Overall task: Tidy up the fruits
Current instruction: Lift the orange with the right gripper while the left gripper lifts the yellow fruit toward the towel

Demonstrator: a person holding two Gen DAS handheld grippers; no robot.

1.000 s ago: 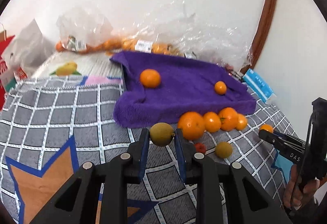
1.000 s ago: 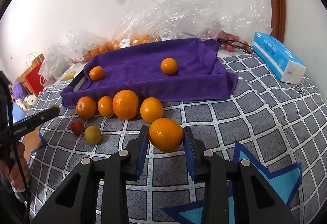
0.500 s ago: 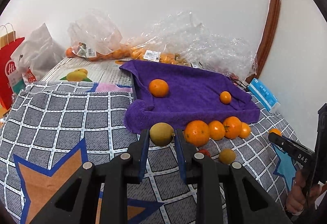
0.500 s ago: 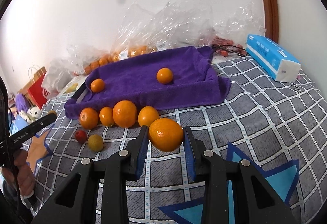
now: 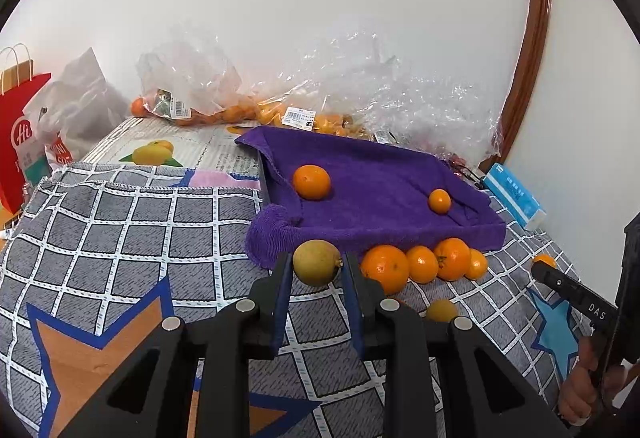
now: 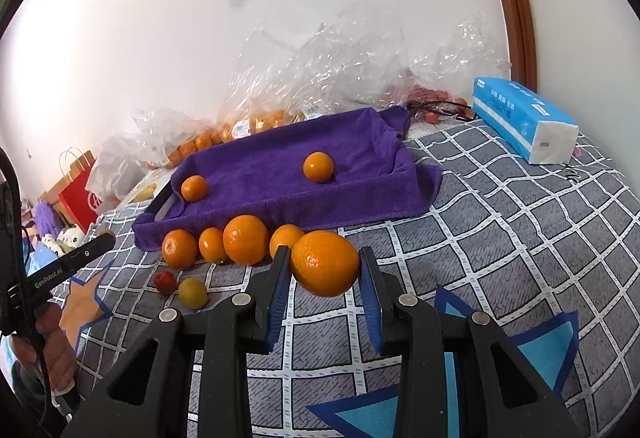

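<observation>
Presently, the left gripper [image 5: 316, 268] is clamping a yellow-green fruit [image 5: 317, 262] between its blue pads, the fruit sitting at the fingertips and clear of the checked blanket [image 5: 120, 222] below. The right gripper [image 6: 325, 270] is likewise pinching a large orange [image 6: 325, 263] at its fingertips, lifted off the blanket.

Just beyond the right gripper's tips, a row of four oranges [image 6: 245, 239] is lying along the near edge of the purple towel [image 6: 280, 182]. Farther ahead, two small oranges [image 6: 318, 167] are resting on the towel, well apart from each other. Ahead and to the left of the right gripper, a small red fruit [image 6: 165, 281] and a small yellowish fruit [image 6: 192, 292] are sitting side by side on the blanket.

Behind the towel, clear plastic bags [image 5: 224, 94] holding more oranges are lying against the wall. A blue tissue pack [image 6: 524, 126] is lying ahead and to the right of the right gripper.
</observation>
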